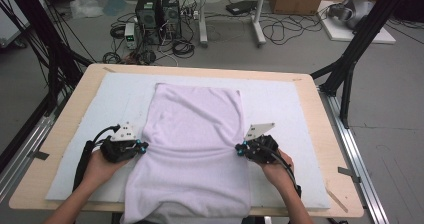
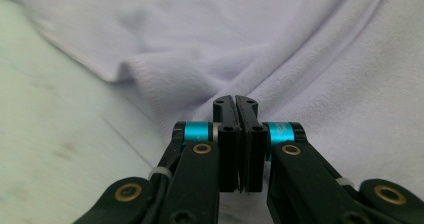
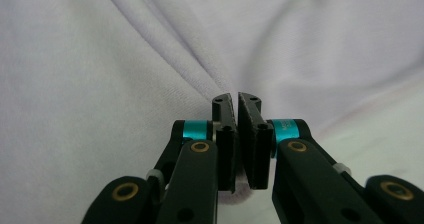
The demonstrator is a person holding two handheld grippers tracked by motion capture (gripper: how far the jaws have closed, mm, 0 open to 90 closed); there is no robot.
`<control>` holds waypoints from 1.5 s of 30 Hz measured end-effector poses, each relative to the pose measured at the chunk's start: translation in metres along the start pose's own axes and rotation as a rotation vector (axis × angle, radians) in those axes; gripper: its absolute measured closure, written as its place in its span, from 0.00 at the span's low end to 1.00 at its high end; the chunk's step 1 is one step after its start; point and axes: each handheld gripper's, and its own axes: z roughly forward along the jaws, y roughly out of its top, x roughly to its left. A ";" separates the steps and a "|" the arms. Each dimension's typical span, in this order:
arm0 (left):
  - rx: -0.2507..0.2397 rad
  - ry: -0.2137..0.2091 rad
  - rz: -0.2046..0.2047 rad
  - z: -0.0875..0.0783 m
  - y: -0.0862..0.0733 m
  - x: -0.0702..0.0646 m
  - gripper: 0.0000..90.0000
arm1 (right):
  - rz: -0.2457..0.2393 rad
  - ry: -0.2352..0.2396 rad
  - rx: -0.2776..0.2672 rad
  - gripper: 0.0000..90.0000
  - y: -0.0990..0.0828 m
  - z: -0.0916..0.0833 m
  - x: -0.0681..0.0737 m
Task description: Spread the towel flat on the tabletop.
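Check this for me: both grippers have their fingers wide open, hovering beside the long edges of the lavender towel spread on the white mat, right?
Not quite. The left gripper and right gripper have their fingers shut, each pinching a fold of the lavender towel at its side edges; both gripper views show it. The towel does lie on the white mat.

Bare mat (image 1: 280,101) flanking towel (image 1: 195,134)

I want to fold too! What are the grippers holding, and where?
Both hold the lilac towel: left gripper pinches its left edge, right gripper its right edge.
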 end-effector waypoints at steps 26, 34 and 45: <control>0.010 -0.210 0.048 -0.019 -0.034 -0.032 0.85 | -0.040 0.197 -0.038 0.83 -0.032 0.002 0.040; -0.048 -0.289 0.130 -0.070 -0.049 -0.054 0.94 | -0.086 0.315 -0.091 0.97 -0.037 -0.035 0.062; 0.043 -0.306 0.154 -0.043 -0.047 -0.063 0.79 | -0.058 0.272 -0.032 0.77 -0.037 -0.013 0.067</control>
